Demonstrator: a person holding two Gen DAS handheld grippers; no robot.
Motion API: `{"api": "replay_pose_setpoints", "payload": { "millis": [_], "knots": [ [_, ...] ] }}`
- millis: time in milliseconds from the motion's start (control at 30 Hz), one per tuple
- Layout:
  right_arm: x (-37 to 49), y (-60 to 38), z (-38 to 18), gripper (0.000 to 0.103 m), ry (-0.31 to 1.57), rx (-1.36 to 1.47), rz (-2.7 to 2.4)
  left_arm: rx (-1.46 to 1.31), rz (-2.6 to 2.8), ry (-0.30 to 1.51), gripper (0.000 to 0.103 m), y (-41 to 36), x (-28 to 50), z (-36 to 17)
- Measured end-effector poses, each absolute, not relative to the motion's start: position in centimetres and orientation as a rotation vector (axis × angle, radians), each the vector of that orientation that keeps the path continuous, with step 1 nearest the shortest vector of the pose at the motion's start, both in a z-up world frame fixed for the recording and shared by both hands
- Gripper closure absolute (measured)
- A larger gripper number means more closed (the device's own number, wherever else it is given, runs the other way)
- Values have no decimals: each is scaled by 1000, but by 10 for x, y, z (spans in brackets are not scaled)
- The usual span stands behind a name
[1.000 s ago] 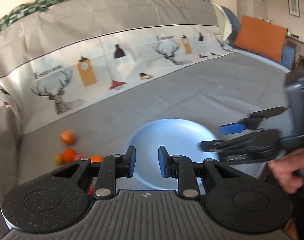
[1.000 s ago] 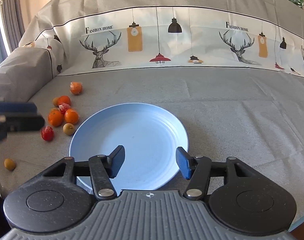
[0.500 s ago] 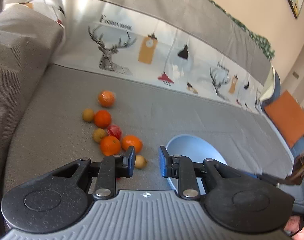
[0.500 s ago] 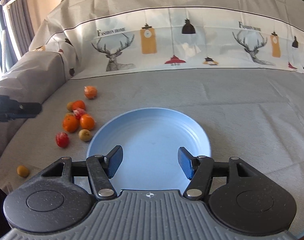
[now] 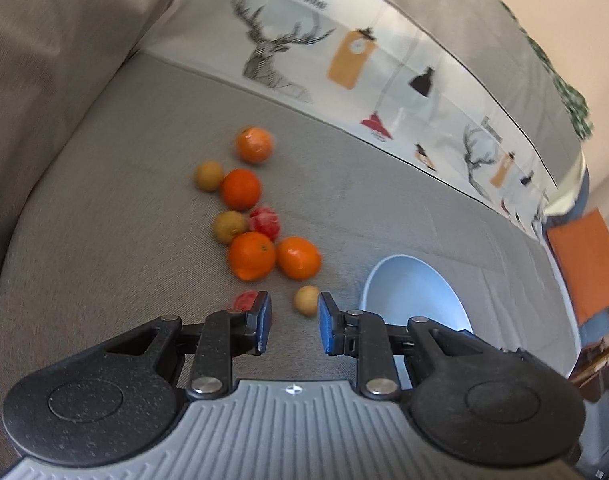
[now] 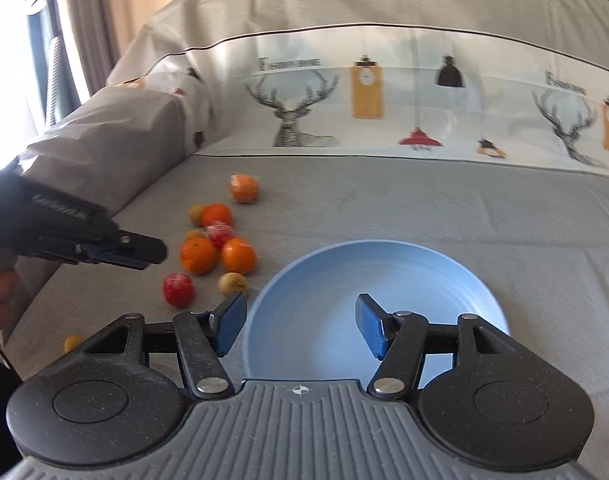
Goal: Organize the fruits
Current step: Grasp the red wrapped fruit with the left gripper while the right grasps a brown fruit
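Round orange, red and tan fruits (image 5: 251, 256) cluster near the sofa seat's (image 5: 384, 208) armrest edge, no long axis showing. The left gripper (image 5: 294, 322) has its jaws narrowly apart and empty. The right gripper (image 6: 300, 328) has its jaws wide apart over the plate (image 6: 384, 264), empty.

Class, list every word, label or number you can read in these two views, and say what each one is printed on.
"FASHION HOME", blurred but just legible: on the printed sofa cover, above the deer head.
The same heading near the right edge: too blurred to read.
Pale lettering on the left gripper body: unreadable.
No numbers.
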State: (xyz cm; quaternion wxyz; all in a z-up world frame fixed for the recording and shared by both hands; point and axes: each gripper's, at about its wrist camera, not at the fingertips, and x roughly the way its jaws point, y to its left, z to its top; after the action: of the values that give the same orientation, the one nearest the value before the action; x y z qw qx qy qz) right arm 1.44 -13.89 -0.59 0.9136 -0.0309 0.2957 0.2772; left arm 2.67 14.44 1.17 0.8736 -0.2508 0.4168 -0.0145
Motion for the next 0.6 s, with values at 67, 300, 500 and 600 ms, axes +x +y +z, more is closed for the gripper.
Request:
{"api": "replay_pose_setpoints", "payload": {
  "millis": [67, 300, 500, 600],
  "knots": [
    [15, -131, -5, 47, 600, -87, 591, -554, -21, 889, 76, 149, 29, 9],
    [23, -106, -8, 54, 582, -125, 645, -598, 10, 933, 75, 156, 34, -1],
    [33, -75, -18, 58, 577, -198, 699, -589, 34, 953, 75, 155, 39, -5],
    [39, -56, -27, 58, 577, -258, 706, -582, 41, 963, 74, 154, 41, -6]
  ]
}}
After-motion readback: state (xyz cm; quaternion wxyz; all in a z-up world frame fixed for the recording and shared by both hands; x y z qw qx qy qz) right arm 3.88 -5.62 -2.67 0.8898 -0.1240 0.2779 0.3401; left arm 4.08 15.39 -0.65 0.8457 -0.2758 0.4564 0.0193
